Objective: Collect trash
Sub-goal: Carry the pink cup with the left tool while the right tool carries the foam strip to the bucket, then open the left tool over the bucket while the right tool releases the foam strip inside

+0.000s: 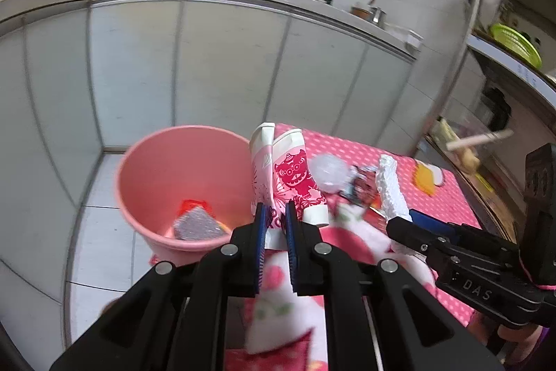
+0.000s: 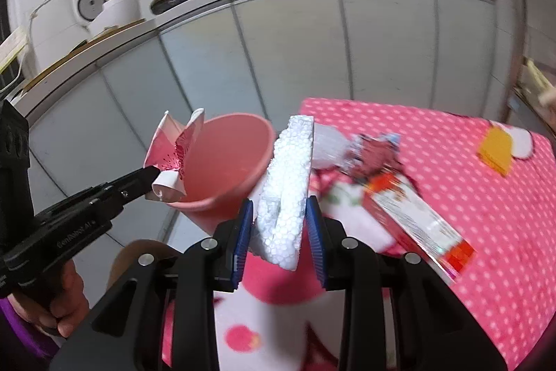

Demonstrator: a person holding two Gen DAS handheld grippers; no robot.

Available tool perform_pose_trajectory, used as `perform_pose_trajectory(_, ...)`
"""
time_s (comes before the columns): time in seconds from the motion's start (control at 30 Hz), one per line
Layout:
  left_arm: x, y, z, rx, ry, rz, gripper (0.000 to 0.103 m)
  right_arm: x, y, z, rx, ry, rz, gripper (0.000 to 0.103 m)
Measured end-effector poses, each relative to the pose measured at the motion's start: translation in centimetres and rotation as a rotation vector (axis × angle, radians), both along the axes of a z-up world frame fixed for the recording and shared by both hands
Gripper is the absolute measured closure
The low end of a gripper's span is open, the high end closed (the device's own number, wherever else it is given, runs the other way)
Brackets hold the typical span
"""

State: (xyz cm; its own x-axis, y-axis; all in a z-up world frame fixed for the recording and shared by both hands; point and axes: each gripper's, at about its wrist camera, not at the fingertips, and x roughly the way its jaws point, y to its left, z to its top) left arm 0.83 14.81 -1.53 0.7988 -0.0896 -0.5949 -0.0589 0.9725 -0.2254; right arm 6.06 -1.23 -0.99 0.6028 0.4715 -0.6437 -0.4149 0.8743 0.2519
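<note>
My left gripper is shut on a crushed pink-and-white paper cup with a red lion print, held just right of the pink bucket. From the right wrist view that cup hangs at the bucket's near rim. My right gripper is shut on a white foam slab, upright between the blue pads, beside the bucket. The foam slab and right gripper also show at the right of the left wrist view. A silver wrapper lies inside the bucket.
The pink polka-dot cloth covers the table and carries a red carton, a crumpled foil wrapper, clear plastic and a yellow piece. White cabinets with pans on the counter stand behind. A shelf rack is at the right.
</note>
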Motion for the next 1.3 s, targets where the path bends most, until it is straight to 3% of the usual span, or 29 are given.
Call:
perform_pose_trajectory(0.4,0.9,6.5,-1.7,-0.016,0.04,0.141,0.093,3.7,7.4,-0.2,-0.005,0.004,0.109,0.071)
perform_pose_trajectory(0.73,2.7,9.0,-4.0,-0.033,0.1,0.19,0.093,7.1,12.1,-2.9,-0.028,0.063,0.154,0.071)
perform_pose_trajectory(1.3,5.6,9.9,-6.0,-0.051,0.159,0.208,0.091,9.5,13.4,-6.0,-0.063,0.149,0.14,0.069)
